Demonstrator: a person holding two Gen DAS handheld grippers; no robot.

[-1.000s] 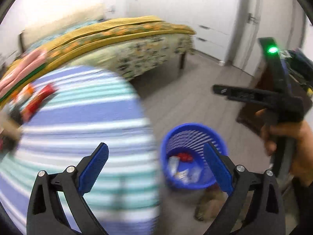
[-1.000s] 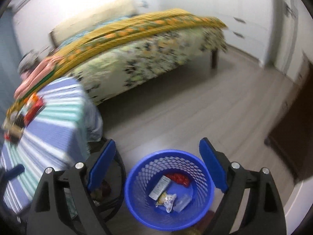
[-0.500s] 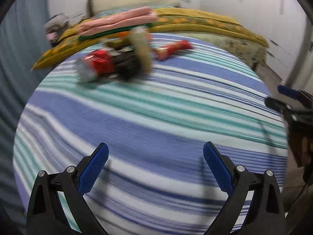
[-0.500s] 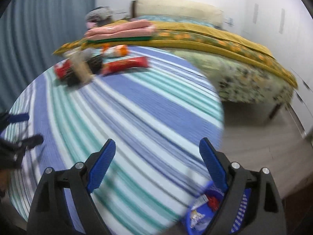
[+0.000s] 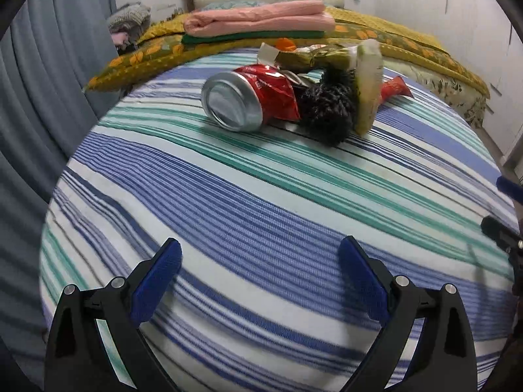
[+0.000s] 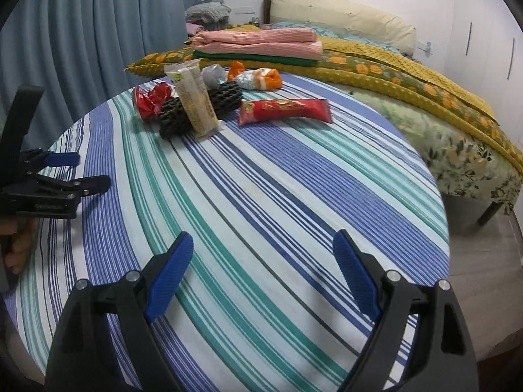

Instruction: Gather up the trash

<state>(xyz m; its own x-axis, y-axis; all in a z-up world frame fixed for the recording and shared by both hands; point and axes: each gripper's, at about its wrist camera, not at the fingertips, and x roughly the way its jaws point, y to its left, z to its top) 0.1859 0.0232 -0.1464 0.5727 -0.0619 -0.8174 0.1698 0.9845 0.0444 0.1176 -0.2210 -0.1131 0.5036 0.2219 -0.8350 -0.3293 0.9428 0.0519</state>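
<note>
Trash lies in a heap at the far side of a round table with a striped cloth (image 5: 261, 202). A crushed red can (image 5: 248, 98) lies on its side beside a black netted wad (image 5: 327, 111) and a cream wrapper (image 5: 367, 81). In the right wrist view the red can (image 6: 148, 99), cream wrapper (image 6: 194, 101), black netted wads (image 6: 225, 98), a long red wrapper (image 6: 284, 111) and an orange-white packet (image 6: 260, 78) show. My left gripper (image 5: 260, 281) is open and empty above the near cloth. My right gripper (image 6: 263, 274) is open and empty too.
A bed (image 6: 425, 98) with a yellow cover and folded pink and green cloths (image 6: 258, 44) stands behind the table. Blue-grey curtains (image 6: 81, 32) hang at the left. Floor (image 6: 483, 245) shows at the right of the table.
Both grippers have swung from the blue basket on the floor up and left over the table. The basket has left both views and the trash heap has come nearer.
</note>
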